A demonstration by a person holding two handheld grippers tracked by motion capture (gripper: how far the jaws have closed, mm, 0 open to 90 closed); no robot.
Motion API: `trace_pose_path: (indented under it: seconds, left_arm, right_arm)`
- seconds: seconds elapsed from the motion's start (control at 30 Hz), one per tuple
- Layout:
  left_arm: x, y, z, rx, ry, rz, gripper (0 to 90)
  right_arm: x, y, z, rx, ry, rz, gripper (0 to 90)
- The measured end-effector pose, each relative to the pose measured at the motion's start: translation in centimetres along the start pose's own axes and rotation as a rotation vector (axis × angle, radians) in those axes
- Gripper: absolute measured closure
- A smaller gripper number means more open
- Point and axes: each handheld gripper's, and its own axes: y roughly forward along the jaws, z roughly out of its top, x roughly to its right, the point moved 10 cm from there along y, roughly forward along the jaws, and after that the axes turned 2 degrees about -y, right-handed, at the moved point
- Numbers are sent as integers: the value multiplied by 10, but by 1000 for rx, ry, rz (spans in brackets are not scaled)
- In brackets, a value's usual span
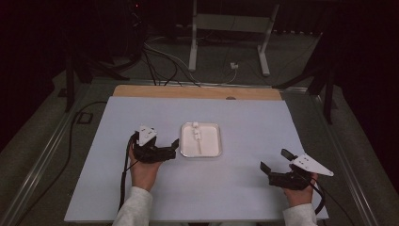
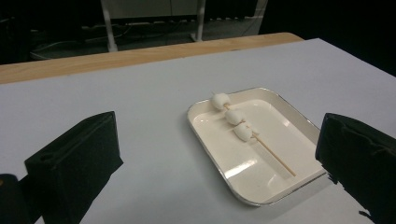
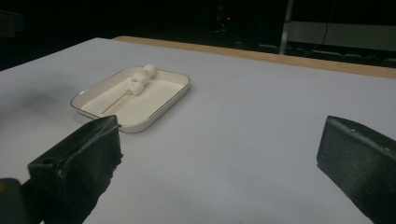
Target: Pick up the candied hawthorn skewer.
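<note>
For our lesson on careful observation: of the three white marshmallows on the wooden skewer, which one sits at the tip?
The white marshmallow by the tray's far rim; the other two follow toward the skewer's bare wooden end.

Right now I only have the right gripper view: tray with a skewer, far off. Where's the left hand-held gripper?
Observer: The left hand-held gripper sits just left of the tray, jaws apart, holding nothing.
Operator: How many pieces on the skewer? Blurry here.
Observer: Three white marshmallows bunched at one end of the skewer; the rest of the stick is bare.
Operator: Which end is bare, relative to the person?
Observer: The high view shows the bare end pointing toward the person and the marshmallows at the far end of the tray.
Operator: And my gripper?
Observer: The right hand-held gripper is open near the table's front right, well clear of the tray.
</note>
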Motion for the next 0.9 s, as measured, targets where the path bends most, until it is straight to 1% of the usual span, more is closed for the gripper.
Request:
trace_pose_path:
  seconds: [0.03,0.07,0.13,0.2,0.23,0.4,0.63,0.8,0.9]
  left_arm:
    - [0,0,0,0,0,0,8]
    - [3,5,0,-7,2,0,8]
    - [5,7,0,-13,6,-2,8]
    - [11,15,-1,-26,13,-7,8]
    - [11,15,-1,-26,13,-7,8]
    - [18,26,-2,-48,17,-16,8]
    - [25,37,-3,-68,13,-20,8]
    - [29,45,-5,-88,28,-16,8]
    - [31,49,-8,-102,26,-19,8]
  right_arm:
    - [0,0,0,0,1,0,0]
    - [0,0,0,0,0,0,0]
    - [0,0,0,-1,0,1,0]
    - [0,0,0,0,1,1,0]
    - [0,0,0,0,1,1,0]
    - [1,0,0,2,3,2,0]
    - [0,1,0,0,5,4,0]
    - [0,2,0,-1,1,6,0]
    - [0,2,0,0,1,5,0]
